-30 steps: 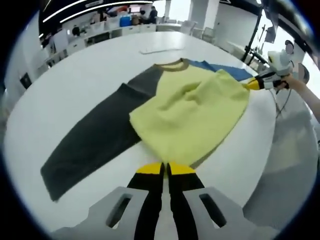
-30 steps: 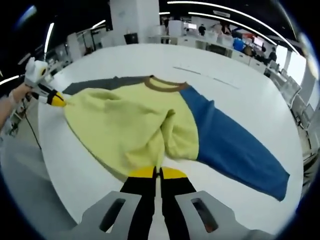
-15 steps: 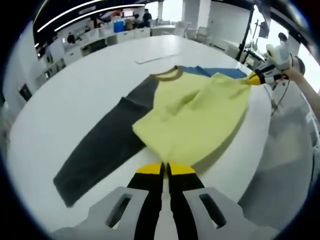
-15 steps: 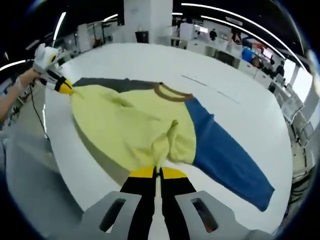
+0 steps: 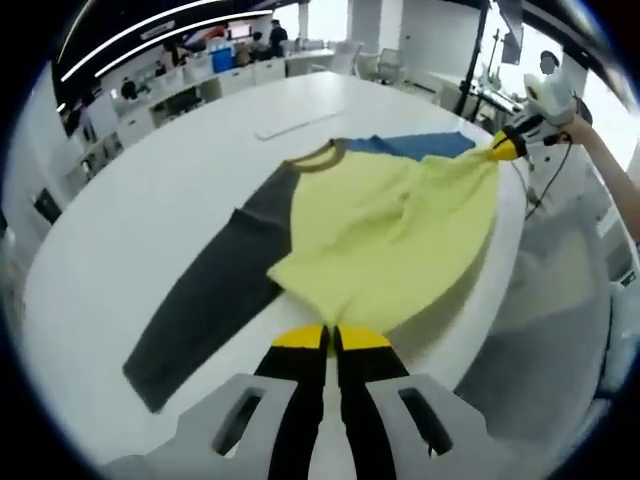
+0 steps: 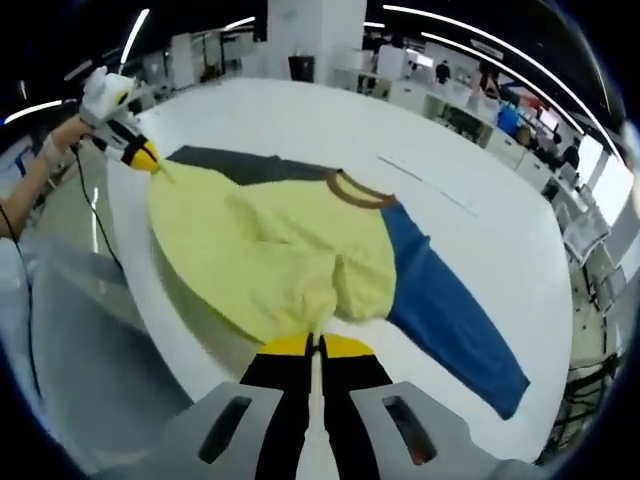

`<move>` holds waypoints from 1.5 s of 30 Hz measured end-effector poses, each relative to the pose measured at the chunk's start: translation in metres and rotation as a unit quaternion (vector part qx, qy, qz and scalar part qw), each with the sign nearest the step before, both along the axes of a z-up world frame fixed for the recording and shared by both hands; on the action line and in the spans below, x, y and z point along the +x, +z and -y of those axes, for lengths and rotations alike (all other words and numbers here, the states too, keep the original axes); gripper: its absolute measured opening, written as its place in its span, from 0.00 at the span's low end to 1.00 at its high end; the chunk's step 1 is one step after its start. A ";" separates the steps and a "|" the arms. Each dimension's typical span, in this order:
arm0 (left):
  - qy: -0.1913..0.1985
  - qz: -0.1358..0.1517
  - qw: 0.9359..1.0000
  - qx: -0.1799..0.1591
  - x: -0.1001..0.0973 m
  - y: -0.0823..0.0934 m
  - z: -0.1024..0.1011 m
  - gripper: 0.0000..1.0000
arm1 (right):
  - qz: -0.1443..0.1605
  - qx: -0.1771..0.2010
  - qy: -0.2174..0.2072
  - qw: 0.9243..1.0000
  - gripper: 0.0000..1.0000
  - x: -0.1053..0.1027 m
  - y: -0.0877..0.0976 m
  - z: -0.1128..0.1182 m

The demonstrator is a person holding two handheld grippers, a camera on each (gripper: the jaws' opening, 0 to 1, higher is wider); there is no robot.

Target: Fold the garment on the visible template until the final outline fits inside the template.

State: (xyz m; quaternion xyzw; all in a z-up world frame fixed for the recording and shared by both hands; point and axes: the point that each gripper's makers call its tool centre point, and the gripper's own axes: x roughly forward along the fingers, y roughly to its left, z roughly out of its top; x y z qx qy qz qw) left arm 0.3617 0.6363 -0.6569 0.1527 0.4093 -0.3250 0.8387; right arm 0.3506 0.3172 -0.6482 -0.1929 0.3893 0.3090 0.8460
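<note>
- In my left gripper view, the left gripper [image 5: 331, 338] has its jaws pressed together on the near hem corner of the garment [image 5: 385, 235], at 6 o'clock.
- From there the yellow body runs up toward 12 o'clock; the dark grey sleeve [image 5: 205, 305] lies flat out toward 8 o'clock and the blue sleeve [image 5: 415, 146] peeks out at 1 o'clock.
- The garment lies on the white table [image 5: 140, 205], its hem edge raised off the surface between my two grips.
- At 2 o'clock I see the right gripper [image 5: 503, 148], its yellow tips closed on the other hem corner.
- In my right gripper view, the right gripper's jaws meet on bunched yellow fabric at 6 o'clock.
- There the blue sleeve stretches toward 4 o'clock, and the brown collar [image 6: 360, 189] sits near centre.
- The left gripper appears at 10 o'clock, pinching its corner, held by a hand [image 6: 70, 132].
</note>
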 end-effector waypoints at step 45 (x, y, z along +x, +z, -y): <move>-0.136 -0.079 0.984 0.082 -0.082 -0.024 0.026 0.00 | -0.050 -0.048 -0.015 0.997 0.03 -0.084 -0.017 0.035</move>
